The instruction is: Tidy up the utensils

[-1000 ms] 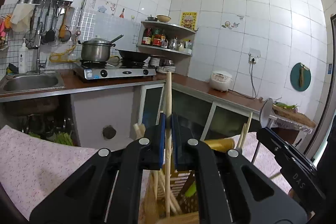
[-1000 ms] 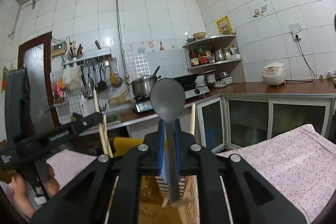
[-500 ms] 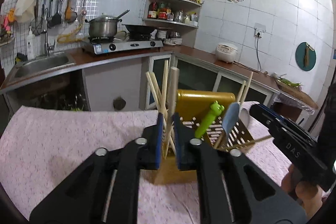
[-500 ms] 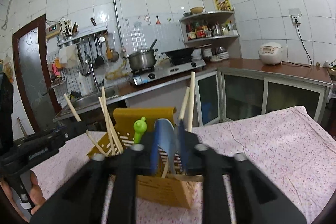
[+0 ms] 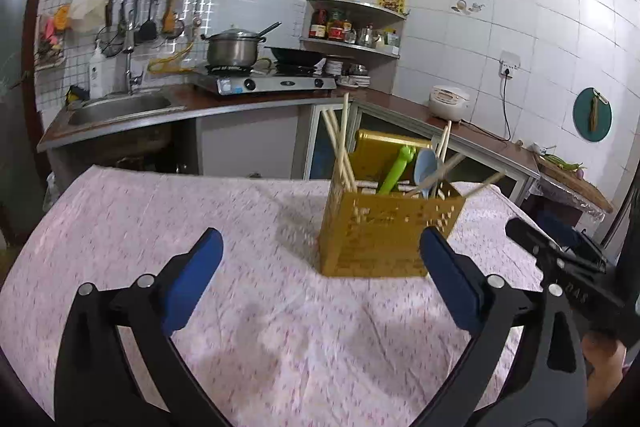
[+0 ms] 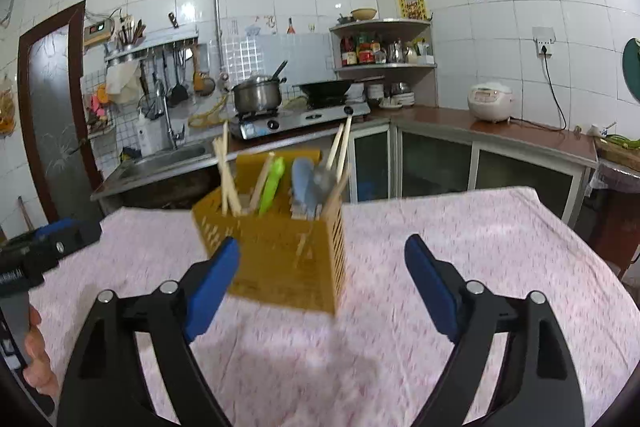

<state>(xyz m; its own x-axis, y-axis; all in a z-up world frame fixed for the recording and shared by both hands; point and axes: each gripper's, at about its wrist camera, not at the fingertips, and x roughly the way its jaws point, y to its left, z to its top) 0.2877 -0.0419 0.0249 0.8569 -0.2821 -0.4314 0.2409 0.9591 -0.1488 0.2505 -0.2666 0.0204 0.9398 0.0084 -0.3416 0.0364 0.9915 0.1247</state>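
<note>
A yellow perforated utensil holder [image 5: 384,231] stands on the pink flowered tablecloth [image 5: 248,227]; it also shows in the right wrist view [image 6: 288,251]. In it stand wooden chopsticks [image 5: 340,151], a green utensil [image 5: 396,169] and a grey-blue spoon [image 5: 425,167]. The right view shows the chopsticks [image 6: 226,175], green utensil [image 6: 274,183] and spoon [image 6: 306,183] too. My left gripper [image 5: 320,275] is open and empty, a little short of the holder. My right gripper [image 6: 322,279] is open and empty, just in front of the holder.
The right gripper's body [image 5: 568,267] shows at the right edge of the left view, the left gripper's body [image 6: 36,247] at the left of the right view. Behind the table run a counter with sink [image 5: 120,107], stove [image 5: 264,83] and rice cooker [image 6: 490,103].
Both grippers have opened and pulled back from the holder. The left one has let go of the chopstick, the right one of the grey-blue spoon; both now stand in the holder.
</note>
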